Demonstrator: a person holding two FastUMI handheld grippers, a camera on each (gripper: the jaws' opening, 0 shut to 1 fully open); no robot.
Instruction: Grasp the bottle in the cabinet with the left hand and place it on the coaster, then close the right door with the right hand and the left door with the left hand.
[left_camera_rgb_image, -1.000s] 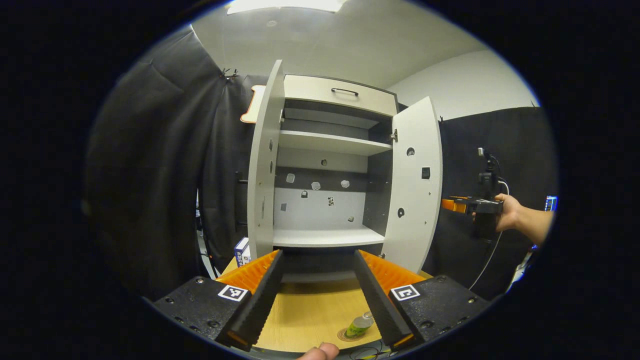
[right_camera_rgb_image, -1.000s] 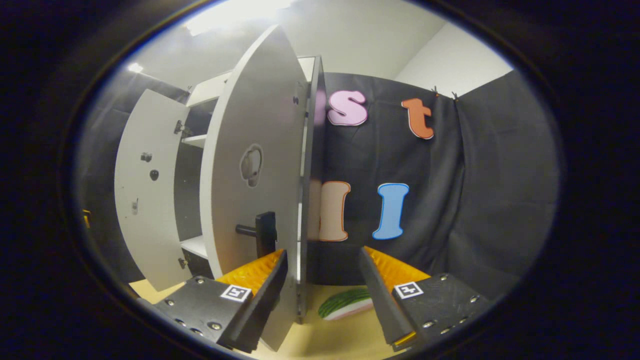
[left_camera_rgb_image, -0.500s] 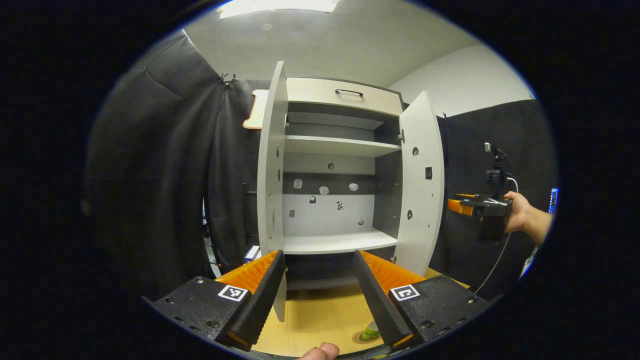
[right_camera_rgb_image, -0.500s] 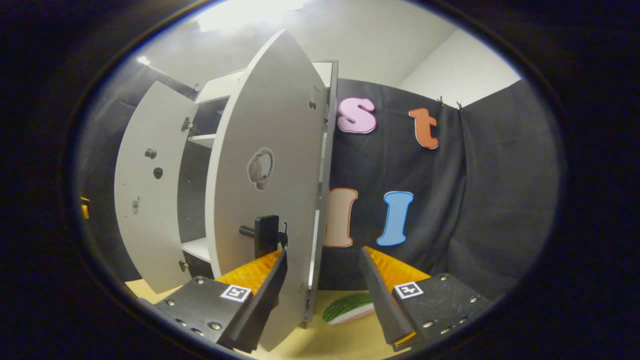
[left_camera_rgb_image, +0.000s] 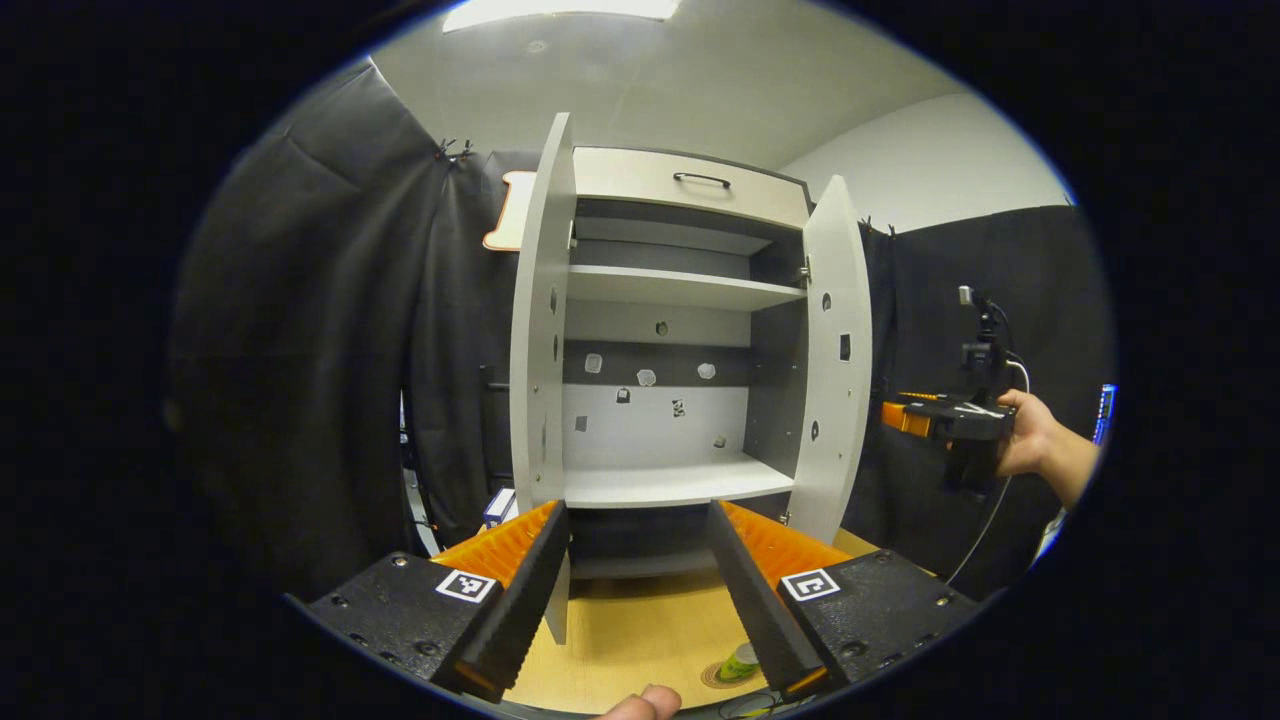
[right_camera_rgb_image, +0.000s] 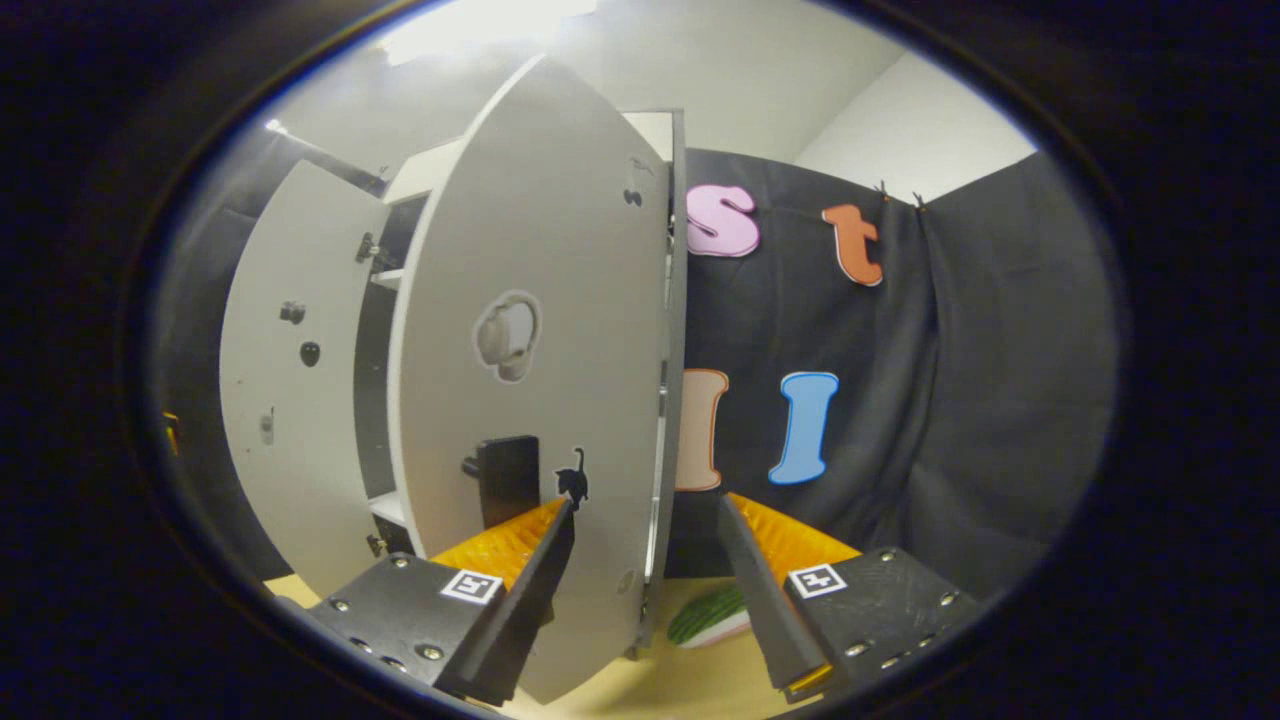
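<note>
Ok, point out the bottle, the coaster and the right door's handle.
bottle (left_camera_rgb_image: 741, 660), left gripper view, its green body.
coaster (left_camera_rgb_image: 714, 676), left gripper view, its left rim.
right door's handle (right_camera_rgb_image: 507, 478), right gripper view, its dark plate.

Right door (right_camera_rgb_image: 540, 400) ajar, perhaps touching spread fingers (right_camera_rgb_image: 520, 590).

Black cloth (left_camera_rgb_image: 320, 330) drapes the booth under a white ceiling (left_camera_rgb_image: 700, 80) with a lit panel (left_camera_rgb_image: 560, 10), beside a wooden table (left_camera_rgb_image: 630, 640).
</note>
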